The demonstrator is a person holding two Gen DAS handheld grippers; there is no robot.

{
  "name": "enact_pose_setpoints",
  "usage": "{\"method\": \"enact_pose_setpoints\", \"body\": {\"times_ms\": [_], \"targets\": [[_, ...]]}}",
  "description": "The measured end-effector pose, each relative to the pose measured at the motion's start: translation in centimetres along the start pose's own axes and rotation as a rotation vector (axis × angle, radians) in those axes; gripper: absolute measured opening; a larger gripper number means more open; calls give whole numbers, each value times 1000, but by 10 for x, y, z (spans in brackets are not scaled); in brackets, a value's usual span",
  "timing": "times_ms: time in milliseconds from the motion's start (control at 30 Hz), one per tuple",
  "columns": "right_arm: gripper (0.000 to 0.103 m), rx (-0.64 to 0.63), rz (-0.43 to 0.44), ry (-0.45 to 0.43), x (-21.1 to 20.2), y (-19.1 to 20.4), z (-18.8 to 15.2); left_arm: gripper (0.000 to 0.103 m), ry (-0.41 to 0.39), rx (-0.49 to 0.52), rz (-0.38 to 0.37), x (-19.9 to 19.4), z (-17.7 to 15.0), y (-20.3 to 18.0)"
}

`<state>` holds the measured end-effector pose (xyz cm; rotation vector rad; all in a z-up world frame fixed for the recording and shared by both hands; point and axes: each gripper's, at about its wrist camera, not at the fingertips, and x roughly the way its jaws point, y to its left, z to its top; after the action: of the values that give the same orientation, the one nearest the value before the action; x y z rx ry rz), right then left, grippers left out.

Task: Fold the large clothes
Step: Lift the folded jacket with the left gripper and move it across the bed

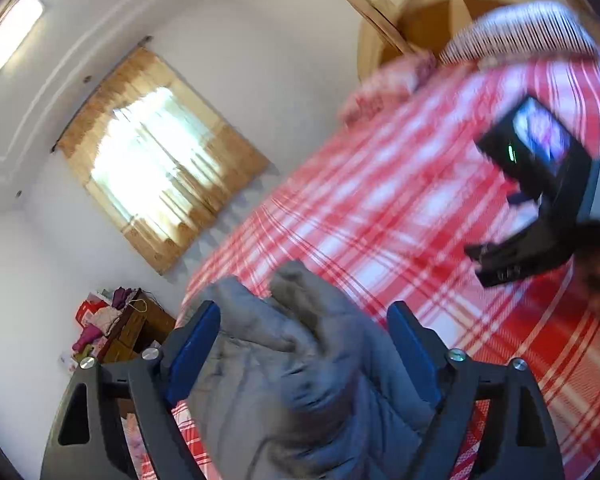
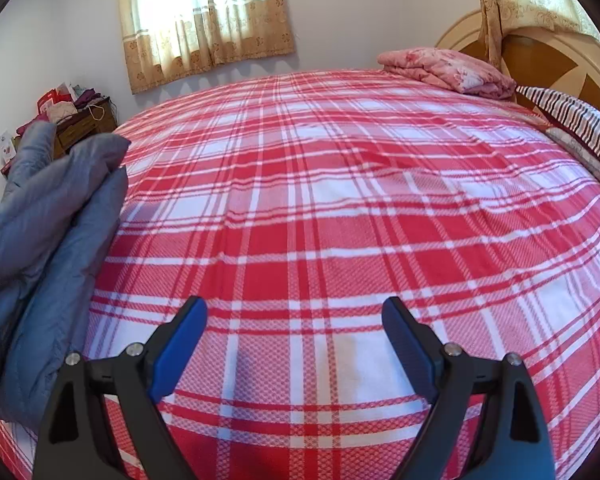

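Observation:
A grey-blue padded jacket (image 1: 300, 368) lies bunched between the wide-open fingers of my left gripper (image 1: 304, 320); the view is tilted and blurred, and I cannot tell whether the blue pads (image 1: 192, 356) touch it. In the right wrist view the same jacket (image 2: 48, 232) is heaped at the left edge of the bed. My right gripper (image 2: 294, 312) is open and empty above the red and white plaid bedspread (image 2: 340, 200), well to the right of the jacket. The right gripper's body also shows in the left wrist view (image 1: 540, 200).
A folded pink quilt (image 2: 448, 68) and a striped pillow (image 2: 572, 120) lie at the headboard (image 2: 560, 60). A wooden cabinet (image 2: 84, 124) piled with things stands left of the bed. A curtained window (image 2: 204, 20) is on the far wall.

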<state>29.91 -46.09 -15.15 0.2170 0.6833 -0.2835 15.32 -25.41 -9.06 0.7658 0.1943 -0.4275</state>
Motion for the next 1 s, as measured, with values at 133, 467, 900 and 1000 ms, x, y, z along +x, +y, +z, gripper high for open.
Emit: {"method": "enact_pose_setpoints", "body": {"times_ms": [133, 467, 900, 1000], "targets": [[91, -25, 37, -35, -21, 13, 22, 87, 83, -153, 94, 7, -19, 65], [91, -134, 210, -51, -47, 120, 113, 87, 511, -589, 362, 106, -147, 207], [84, -307, 147, 240, 42, 245, 119, 87, 522, -731, 265, 160, -164, 192], [37, -277, 215, 285, 52, 232, 102, 87, 500, -735, 250, 158, -159, 190]]}}
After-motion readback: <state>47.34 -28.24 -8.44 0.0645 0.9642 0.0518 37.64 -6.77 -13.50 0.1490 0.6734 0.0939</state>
